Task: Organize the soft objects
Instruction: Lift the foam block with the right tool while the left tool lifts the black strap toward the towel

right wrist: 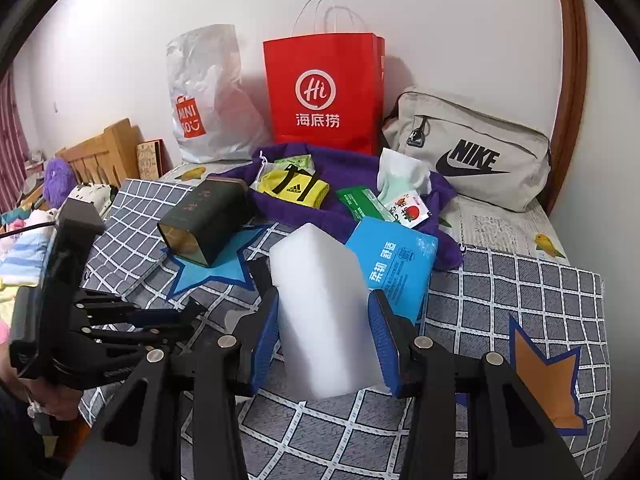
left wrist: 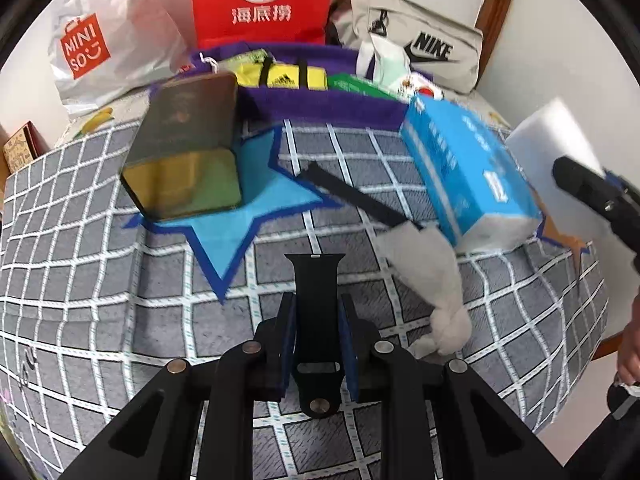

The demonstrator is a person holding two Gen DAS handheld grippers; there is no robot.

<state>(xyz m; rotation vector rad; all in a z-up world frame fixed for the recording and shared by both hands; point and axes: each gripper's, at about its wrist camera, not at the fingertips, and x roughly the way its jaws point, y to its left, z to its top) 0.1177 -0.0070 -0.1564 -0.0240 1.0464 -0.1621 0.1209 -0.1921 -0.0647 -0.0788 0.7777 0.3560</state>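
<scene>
Right now my left fingers are drawn in narrow on a black rubbery watch strap, which stands up between the blue pads with its far end poking out past the tips. I hold it low down near its pin end, probably so the free length stays in view and doesn't flop while I carry it. The second black strap half lies flat on the grey checked bed cover ahead of those fingers and a little to their right, and a crumpled white cloth sits just right of them, its upper end touching that strap.

My right fingers stand about halfway apart and clamp a white foam block from both sides; the pads press its flanks and it rises upright past the tips. Being soft, it would dent under a harder squeeze, so this moderate grip looks right to me.

Just beyond the block and to its right leans a blue plastic tissue pack. Further ahead lies a purple fleece cloth spread open with a yellow folded garment, a green packet and a white tissue packet gathered on it. I judge that is the collecting spot. Ahead and left of the right fingers a dark rectangular tin rests on a light-blue star patch, apart from the pile, likely because it is hard.

Both held pieces remain away from the purple cloth, so I reckon the sorting is partway.
</scene>
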